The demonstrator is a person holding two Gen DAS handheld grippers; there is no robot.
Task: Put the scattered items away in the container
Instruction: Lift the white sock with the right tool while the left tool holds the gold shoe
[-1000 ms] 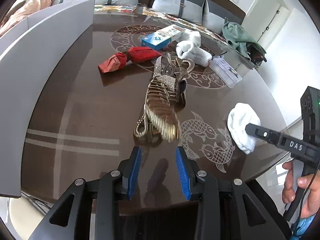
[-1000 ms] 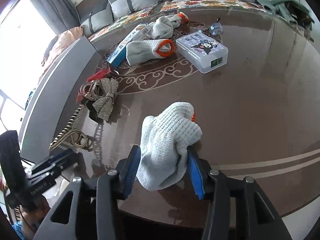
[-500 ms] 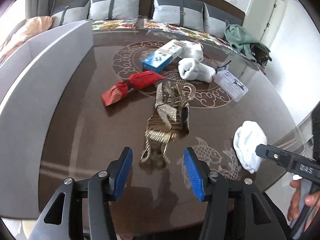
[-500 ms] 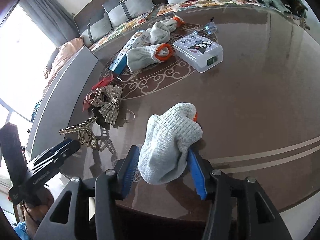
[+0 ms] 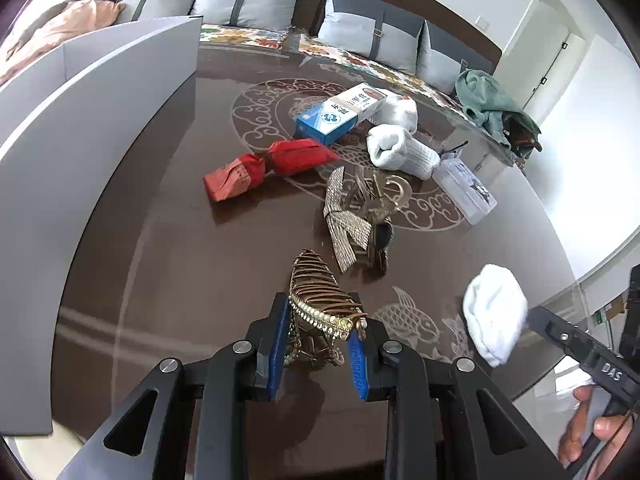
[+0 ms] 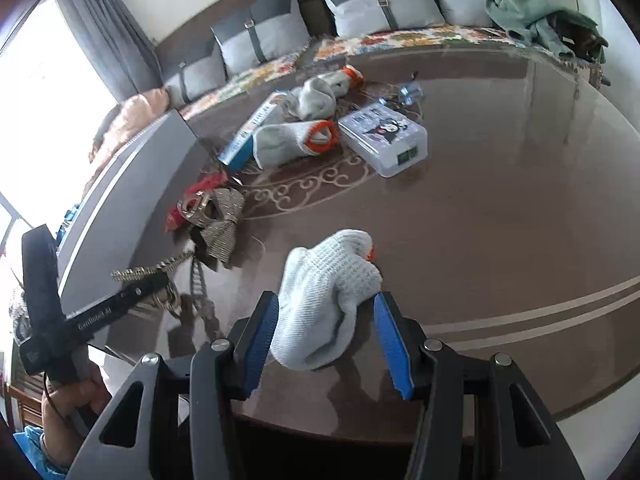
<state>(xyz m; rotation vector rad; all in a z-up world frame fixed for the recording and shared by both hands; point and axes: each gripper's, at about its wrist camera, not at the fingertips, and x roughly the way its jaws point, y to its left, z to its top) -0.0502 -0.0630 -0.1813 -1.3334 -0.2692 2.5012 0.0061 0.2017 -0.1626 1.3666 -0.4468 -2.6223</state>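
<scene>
My left gripper [image 5: 318, 344] is shut on a gold rhinestone hair claw [image 5: 324, 304] at the near edge of the brown table [image 5: 180, 240]; it also shows in the right wrist view [image 6: 132, 292]. My right gripper [image 6: 326, 344] is open, its blue pads either side of a white sock with an orange cuff [image 6: 328, 292], which lies on the table; that sock shows in the left wrist view [image 5: 494, 312]. The grey container [image 5: 60, 140] stands along the table's left side.
Further back lie a silver bow hair clip [image 5: 352, 216], a red pouch [image 5: 264, 164], a blue-white box [image 5: 340, 114], two white socks [image 5: 400, 144] and a clear plastic case [image 5: 464, 190]. A sofa with cushions [image 5: 256, 0] runs behind the table.
My left gripper has moved forward and shut on the gold hair claw. My right gripper has opened a little wider around the white sock.
</scene>
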